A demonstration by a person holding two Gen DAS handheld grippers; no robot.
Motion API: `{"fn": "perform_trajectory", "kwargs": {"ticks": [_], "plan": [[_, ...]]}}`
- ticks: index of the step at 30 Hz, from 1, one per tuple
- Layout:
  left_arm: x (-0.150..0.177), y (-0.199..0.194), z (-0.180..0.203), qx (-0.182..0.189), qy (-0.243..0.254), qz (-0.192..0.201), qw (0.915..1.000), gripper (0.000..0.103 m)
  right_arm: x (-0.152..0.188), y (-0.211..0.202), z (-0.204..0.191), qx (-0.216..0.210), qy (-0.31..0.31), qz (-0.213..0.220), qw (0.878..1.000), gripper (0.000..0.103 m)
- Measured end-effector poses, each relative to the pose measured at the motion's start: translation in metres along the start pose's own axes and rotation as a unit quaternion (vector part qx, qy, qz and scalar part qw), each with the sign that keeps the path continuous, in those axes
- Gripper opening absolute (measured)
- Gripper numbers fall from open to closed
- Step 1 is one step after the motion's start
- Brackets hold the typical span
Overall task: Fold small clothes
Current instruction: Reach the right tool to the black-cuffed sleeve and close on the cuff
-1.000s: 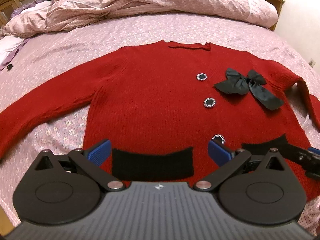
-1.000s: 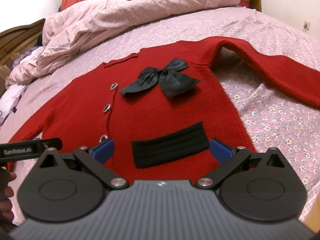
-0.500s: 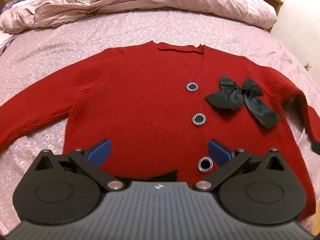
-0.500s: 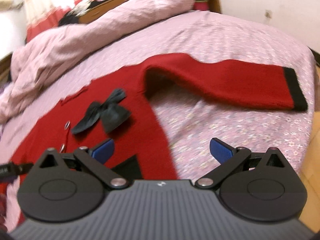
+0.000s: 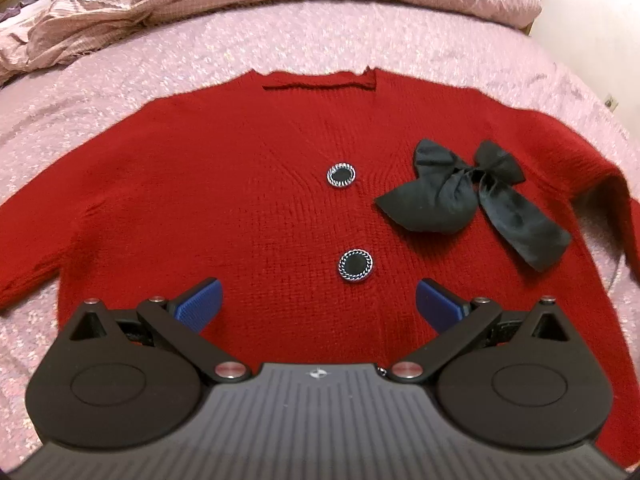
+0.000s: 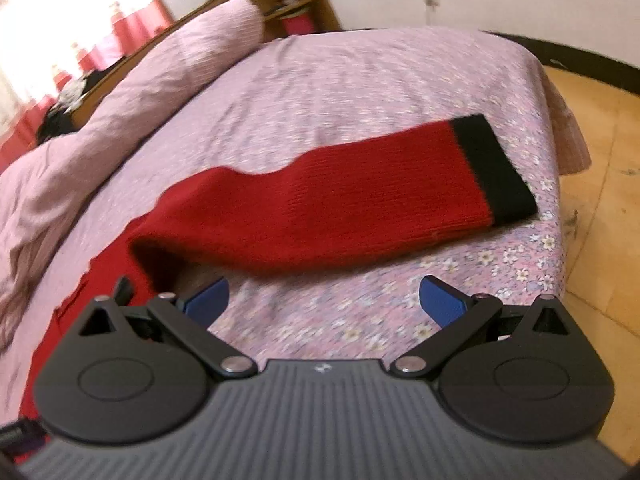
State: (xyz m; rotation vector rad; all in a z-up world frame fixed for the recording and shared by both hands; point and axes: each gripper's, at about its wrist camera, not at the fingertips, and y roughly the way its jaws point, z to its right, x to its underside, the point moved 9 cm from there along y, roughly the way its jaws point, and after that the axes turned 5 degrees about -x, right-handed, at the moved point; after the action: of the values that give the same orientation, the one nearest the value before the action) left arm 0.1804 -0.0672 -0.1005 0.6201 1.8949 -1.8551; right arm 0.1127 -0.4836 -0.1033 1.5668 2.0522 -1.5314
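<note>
- Left wrist view: the left gripper [image 5: 318, 300] hangs over the lower front of the red cardigan [image 5: 240, 208], its two blue fingers [image 5: 200, 306] spread wide apart, holding nothing; whether they touch the knit cannot be told.
- Right wrist view: the right gripper [image 6: 324, 300] is also wide apart and empty, its blue pads [image 6: 440, 300] over the flowered bedspread [image 6: 360, 80] just below the cardigan's sleeve [image 6: 320, 200].
- Counted on the cardigan in the left view: two round black buttons with silver rims, the upper button [image 5: 341, 175] and the lower button [image 5: 355, 265], in a line down the middle; one black bow [image 5: 472, 200] to the right of them.
- One sleeve shows in full in the right view, ending in one black cuff [image 6: 492, 168].
- That cardigan lies flat, front up, on the bed, neckline [image 5: 320, 80] pointing away from the left gripper toward the rumpled pink duvet [image 5: 240, 0]; its long axis runs from hem to neckline.
- Its sleeve stretches out sideways from the body, cuff near the bed's edge, beside the wooden floor [image 6: 600, 200].
</note>
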Motion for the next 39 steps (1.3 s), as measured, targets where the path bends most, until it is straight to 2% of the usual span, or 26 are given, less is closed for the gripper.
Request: {"fn": "perform_trajectory", "kwargs": {"ticks": [5, 16, 20, 22, 27, 31, 34, 37, 39], "plan": [[0.007, 0.018, 0.004, -0.011, 0.004, -0.021, 0.9997, 0.103, -0.004, 0.018, 0.019, -0.009, 0.048, -0.003, 0.999, 0.103], [0.016, 0.023, 0.003, -0.016, 0.009, -0.014, 0.9997, 0.103, -0.012, 0.05, 0.028, -0.061, 0.148, 0.006, 0.987, 0.103], [0.017, 0.024, 0.003, -0.016, 0.012, -0.012, 0.9997, 0.103, -0.033, 0.04, 0.022, -0.087, 0.147, 0.06, 0.983, 0.103], [0.018, 0.024, 0.003, -0.018, 0.013, -0.01, 0.9997, 0.103, -0.042, 0.04, 0.022, -0.089, 0.144, 0.07, 0.983, 0.103], [0.02, 0.023, 0.004, -0.018, 0.015, 0.001, 0.9997, 0.103, -0.039, 0.059, 0.031, -0.083, 0.168, 0.056, 0.981, 0.096], [0.021, 0.023, 0.005, -0.019, 0.015, -0.003, 0.9997, 0.103, -0.037, 0.061, 0.036, -0.094, 0.178, 0.067, 0.977, 0.096], [0.021, 0.024, 0.005, -0.02, 0.016, -0.003, 0.9997, 0.103, -0.037, 0.061, 0.044, -0.108, 0.21, 0.067, 0.969, 0.095], [0.02, 0.023, 0.005, -0.017, 0.02, -0.001, 0.9997, 0.103, -0.039, 0.06, 0.055, -0.12, 0.27, 0.063, 0.953, 0.084], [0.02, 0.021, 0.006, -0.017, 0.025, -0.001, 0.9995, 0.103, -0.04, 0.058, 0.062, -0.113, 0.291, 0.059, 0.948, 0.064]]}}
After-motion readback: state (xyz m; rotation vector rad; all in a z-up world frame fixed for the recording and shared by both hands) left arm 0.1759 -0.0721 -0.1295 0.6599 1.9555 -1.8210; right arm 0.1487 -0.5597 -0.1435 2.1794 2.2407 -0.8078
